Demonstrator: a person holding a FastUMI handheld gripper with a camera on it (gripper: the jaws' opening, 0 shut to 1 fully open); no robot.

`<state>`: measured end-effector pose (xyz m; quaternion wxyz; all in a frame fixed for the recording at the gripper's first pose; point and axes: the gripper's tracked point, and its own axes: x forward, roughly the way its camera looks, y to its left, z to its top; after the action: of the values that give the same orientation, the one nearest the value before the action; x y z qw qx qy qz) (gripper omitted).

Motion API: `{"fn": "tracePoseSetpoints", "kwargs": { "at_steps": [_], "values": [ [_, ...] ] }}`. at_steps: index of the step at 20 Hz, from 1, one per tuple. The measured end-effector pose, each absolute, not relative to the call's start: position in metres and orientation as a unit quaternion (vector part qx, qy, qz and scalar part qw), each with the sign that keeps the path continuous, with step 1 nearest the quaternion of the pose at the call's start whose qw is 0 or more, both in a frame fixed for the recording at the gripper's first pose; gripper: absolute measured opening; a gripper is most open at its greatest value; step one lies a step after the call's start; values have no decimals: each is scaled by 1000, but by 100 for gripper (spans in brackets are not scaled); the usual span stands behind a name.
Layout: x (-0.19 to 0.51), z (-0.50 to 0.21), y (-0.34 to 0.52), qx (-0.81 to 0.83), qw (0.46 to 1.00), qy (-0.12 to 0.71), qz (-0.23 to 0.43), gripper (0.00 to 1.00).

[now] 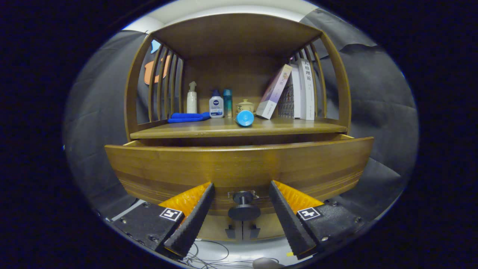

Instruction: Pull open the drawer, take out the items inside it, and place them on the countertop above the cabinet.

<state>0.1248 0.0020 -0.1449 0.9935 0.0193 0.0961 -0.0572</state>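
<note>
Tongs (242, 190) spread wide at the front of a wooden cabinet, gripping nothing, the drawer knob (244, 211) in the gap between the two fingers and touched by neither. Drawer (239, 168) pulled partly out from under the tabletop (231, 129), its curved front panel just ahead of the fingertips, its inside hidden behind that panel, so contents impossible to tell. On the tabletop, under the cabinet's arched wooden roof (235, 35): a folded blue cloth (188, 117) toward the left slatted side; a white pump bottle (191, 98) standing upright behind it; a white-and-blue lotion bottle (216, 104) and a slim teal bottle (227, 102) upright side by side near the back wall; a small lidded ceramic jar (245, 106) just right of those; a blue round-ended cylinder (245, 118) lying on its side near the front edge, its end facing outward. Further right, a pale book (274, 92) tilted against a row of upright books (301, 89) beside the right slatted side. Loose cables (209, 257) on the pale floor below the cabinet.
</note>
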Motion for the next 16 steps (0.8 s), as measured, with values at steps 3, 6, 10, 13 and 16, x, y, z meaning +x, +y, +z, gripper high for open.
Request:
{"fn": "tracePoseSetpoints", "kwargs": {
  "at_steps": [3,6,10,13,16],
  "values": [
    [142,-144,-1,19,994,91,-55,97],
    [156,-142,-4,17,994,89,-53,97],
    [177,-142,-6,8,995,84,-52,97],
    [188,-143,-8,3,994,95,-52,97],
    [186,-143,-9,4,993,105,-56,98]
  ]
}}
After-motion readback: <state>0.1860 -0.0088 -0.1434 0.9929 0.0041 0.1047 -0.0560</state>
